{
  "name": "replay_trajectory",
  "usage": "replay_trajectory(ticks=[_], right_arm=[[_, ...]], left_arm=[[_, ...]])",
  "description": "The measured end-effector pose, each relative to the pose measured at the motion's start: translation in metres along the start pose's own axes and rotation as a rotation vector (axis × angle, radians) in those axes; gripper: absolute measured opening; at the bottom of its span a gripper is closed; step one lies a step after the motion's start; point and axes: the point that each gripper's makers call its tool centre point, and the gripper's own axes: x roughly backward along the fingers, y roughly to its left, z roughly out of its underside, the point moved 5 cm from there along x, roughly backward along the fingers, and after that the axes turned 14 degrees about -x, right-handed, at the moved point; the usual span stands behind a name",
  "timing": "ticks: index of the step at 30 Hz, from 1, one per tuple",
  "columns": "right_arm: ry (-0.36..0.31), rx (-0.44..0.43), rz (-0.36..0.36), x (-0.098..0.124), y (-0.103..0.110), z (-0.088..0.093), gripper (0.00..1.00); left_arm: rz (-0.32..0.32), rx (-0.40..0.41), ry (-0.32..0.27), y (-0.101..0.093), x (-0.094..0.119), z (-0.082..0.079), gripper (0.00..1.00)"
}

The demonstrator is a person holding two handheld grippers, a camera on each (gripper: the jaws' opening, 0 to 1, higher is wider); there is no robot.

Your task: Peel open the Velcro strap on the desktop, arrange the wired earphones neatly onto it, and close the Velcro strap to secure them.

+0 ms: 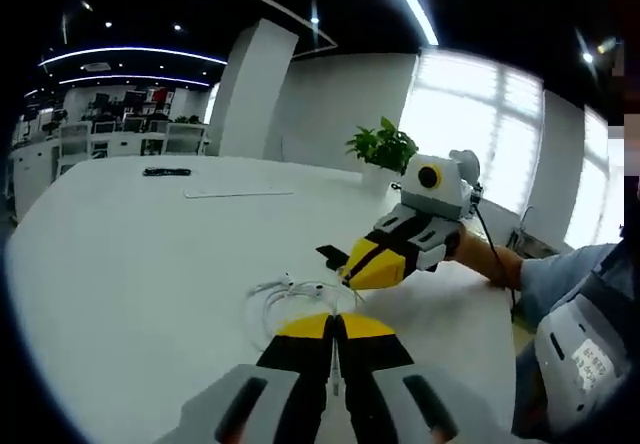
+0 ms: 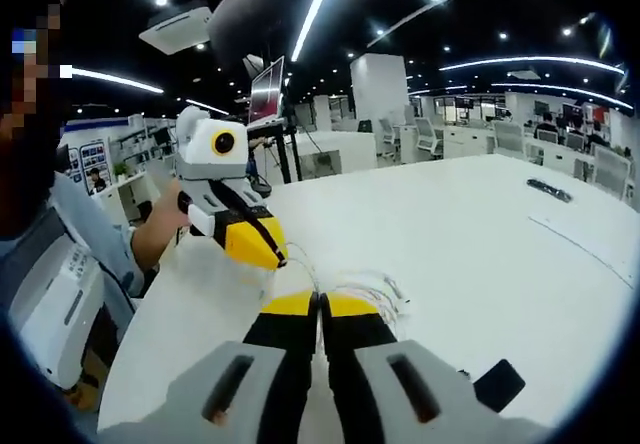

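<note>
The white wired earphones (image 1: 290, 292) lie in a loose coil on the white table (image 1: 130, 264), just ahead of my left gripper (image 1: 335, 322). Its yellow-tipped jaws are pressed together, with a bit of white wire showing between them. My right gripper (image 1: 352, 280) comes in from the right, jaws together, its tip touching the cable. The black Velcro strap (image 1: 330, 256) lies flat just beyond that tip. In the right gripper view, a thin wire runs from the left gripper (image 2: 278, 256) to my right gripper (image 2: 320, 302). The earphones (image 2: 372, 289) lie ahead, and the strap (image 2: 497, 384) is at the lower right.
A potted plant (image 1: 383, 149) stands at the table's far edge. Farther back on the table lie a black bar (image 1: 166, 172) and a white strip (image 1: 238, 194). A person's sleeve and hand (image 2: 150, 234) hold the left gripper at the table's side.
</note>
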Motion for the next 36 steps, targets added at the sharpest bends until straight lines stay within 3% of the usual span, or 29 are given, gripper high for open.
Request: replay_trajectory(ticks=[4, 9, 24, 36], right_arm=[[-0.004, -0.084, -0.028, 0.001, -0.001, 0.002, 0.04], [0.011, -0.195, -0.058, 0.003, -0.005, 0.006, 0.04], [0.039, -0.28, -0.056, 0.007, -0.005, 0.016, 0.04], [0.037, -0.331, -0.059, 0.01, -0.004, 0.016, 0.04]], left_arm=[[-0.007, -0.018, -0.015, -0.001, 0.001, -0.002, 0.08], [-0.055, -0.131, -0.01, 0.002, 0.0, -0.002, 0.1], [-0.141, -0.395, 0.007, 0.003, -0.013, -0.006, 0.11], [-0.148, -0.518, 0.038, -0.003, -0.023, -0.003, 0.1]])
